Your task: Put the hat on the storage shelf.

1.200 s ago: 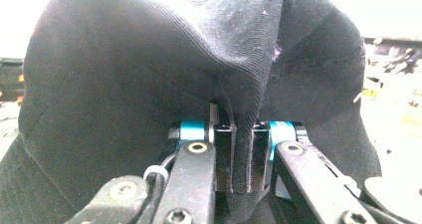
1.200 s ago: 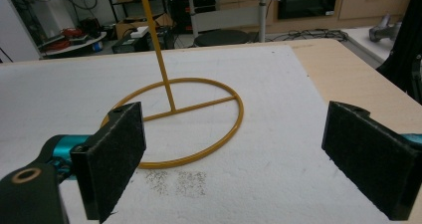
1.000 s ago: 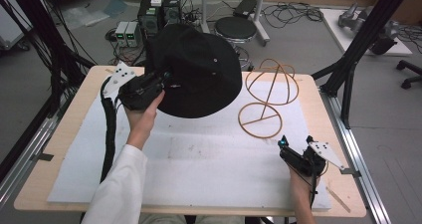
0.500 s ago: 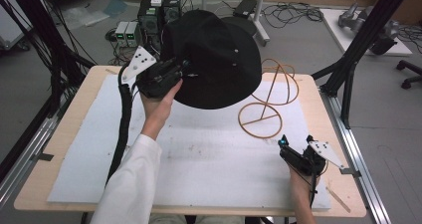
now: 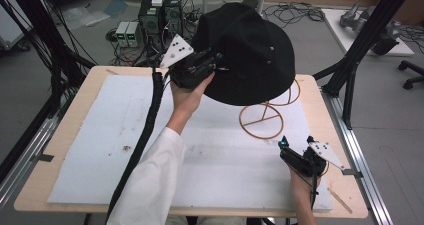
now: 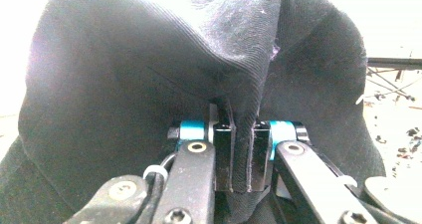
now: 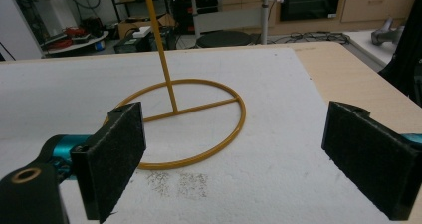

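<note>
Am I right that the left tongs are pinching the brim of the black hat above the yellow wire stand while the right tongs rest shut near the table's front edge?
Not quite. The right tongs are open, their pads wide apart with nothing between them, as the right gripper view shows. The rest holds: the left tongs pinch the black hat above the yellow wire stand.

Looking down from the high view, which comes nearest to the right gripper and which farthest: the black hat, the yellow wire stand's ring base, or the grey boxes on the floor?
From the right gripper, low at the table's right:
1. Yellow wire stand's ring base, just beyond it on the white mat.
2. Black fabric hat, held up over the stand's top by the left gripper.
3. Grey boxes, on the floor past the table's far-left edge.
</note>
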Tool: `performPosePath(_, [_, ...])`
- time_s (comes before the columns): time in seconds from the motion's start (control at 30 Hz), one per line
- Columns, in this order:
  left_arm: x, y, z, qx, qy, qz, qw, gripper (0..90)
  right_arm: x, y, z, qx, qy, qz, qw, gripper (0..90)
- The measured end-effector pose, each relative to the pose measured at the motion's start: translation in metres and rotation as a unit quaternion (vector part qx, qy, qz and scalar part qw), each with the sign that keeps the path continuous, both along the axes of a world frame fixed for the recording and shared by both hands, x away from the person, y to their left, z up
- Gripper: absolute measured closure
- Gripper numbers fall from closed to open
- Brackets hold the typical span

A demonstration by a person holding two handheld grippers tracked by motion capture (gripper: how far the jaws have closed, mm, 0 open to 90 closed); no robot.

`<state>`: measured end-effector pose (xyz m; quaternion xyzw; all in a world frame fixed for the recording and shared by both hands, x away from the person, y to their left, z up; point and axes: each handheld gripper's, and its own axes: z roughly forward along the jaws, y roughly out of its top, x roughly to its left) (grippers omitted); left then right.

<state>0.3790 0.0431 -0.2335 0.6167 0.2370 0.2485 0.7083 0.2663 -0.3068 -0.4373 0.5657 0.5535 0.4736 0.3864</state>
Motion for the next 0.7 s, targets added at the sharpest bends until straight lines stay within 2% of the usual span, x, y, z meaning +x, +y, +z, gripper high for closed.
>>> performPosePath(0.1, [0.006, -0.018, 0.003, 0.003, 0.001, -0.012, 0.9999, 85.6, -0.001, 0.001, 0.000, 0.002, 0.001, 0.002, 1.0000, 9.3])
performPosePath(0.13, [0.006, -0.018, 0.003, 0.003, 0.001, -0.012, 0.9999, 85.6, -0.001, 0.001, 0.000, 0.002, 0.000, 0.001, 1.0000, 9.3])
performPosePath(0.17, [0.008, -0.027, 0.003, 0.005, 0.001, -0.018, 0.9998, 85.6, -0.001, 0.001, 0.000, 0.002, -0.001, 0.002, 1.0000, 9.3])
performPosePath(0.27, [0.011, -0.035, 0.003, 0.010, 0.002, -0.025, 0.9996, 85.6, 0.000, 0.001, 0.000, 0.001, -0.001, 0.003, 1.0000, 9.3])
performPosePath(0.33, [0.015, -0.047, 0.003, 0.013, 0.006, -0.033, 0.9993, 85.6, 0.000, 0.001, 0.000, -0.002, 0.000, 0.004, 1.0000, 9.3])
performPosePath(0.4, [0.016, -0.050, 0.003, 0.013, 0.007, -0.035, 0.9993, 85.6, 0.000, 0.001, 0.000, -0.002, -0.001, 0.004, 1.0000, 9.3])
performPosePath(0.5, [0.024, -0.067, 0.002, 0.013, 0.014, -0.051, 0.9985, 85.6, 0.001, 0.001, 0.000, -0.002, -0.003, 0.006, 1.0000, 9.3])
performPosePath(0.53, [0.024, -0.067, 0.002, 0.013, 0.014, -0.051, 0.9985, 85.6, 0.001, 0.002, 0.000, -0.001, 0.000, 0.006, 1.0000, 9.3])
performPosePath(0.7, [0.034, -0.090, 0.000, 0.023, 0.026, -0.063, 0.9974, 85.6, 0.000, 0.001, 0.000, -0.003, -0.002, 0.006, 1.0000, 9.3])
